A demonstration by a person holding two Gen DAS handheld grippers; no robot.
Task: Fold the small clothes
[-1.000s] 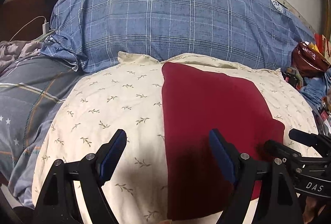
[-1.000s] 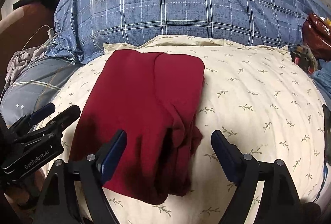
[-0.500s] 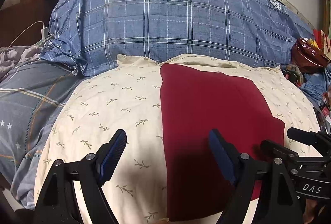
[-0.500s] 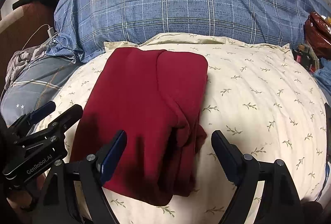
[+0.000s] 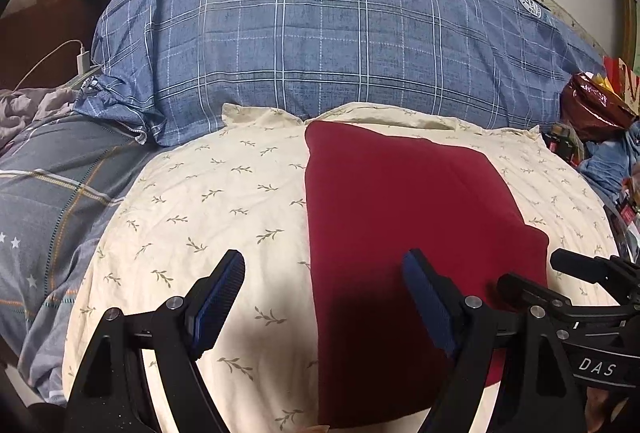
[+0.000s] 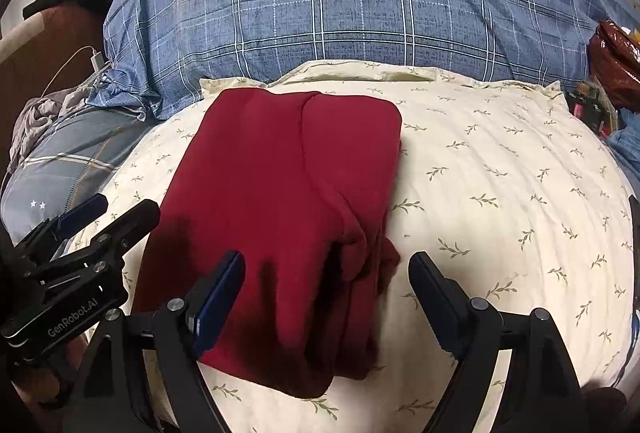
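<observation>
A dark red garment (image 5: 404,217) lies folded into a rectangle on a cream leaf-print pillow (image 5: 208,201). In the right wrist view the red garment (image 6: 276,201) shows a folded flap and bunched layers at its near right edge. My left gripper (image 5: 324,293) is open and empty, hovering over the garment's near left edge. My right gripper (image 6: 326,289) is open and empty, above the garment's near right corner. Each gripper shows at the side of the other's view: the right one (image 5: 576,297) and the left one (image 6: 92,229).
A big blue plaid pillow (image 5: 320,45) lies behind the cream one. A grey plaid sheet (image 5: 52,193) is at the left, with a white charger and cable (image 5: 82,57). A shiny red bag (image 5: 596,105) and clutter sit at the right.
Both grippers have drawn back and risen slightly from the garment, staying open. The garment has not moved.
</observation>
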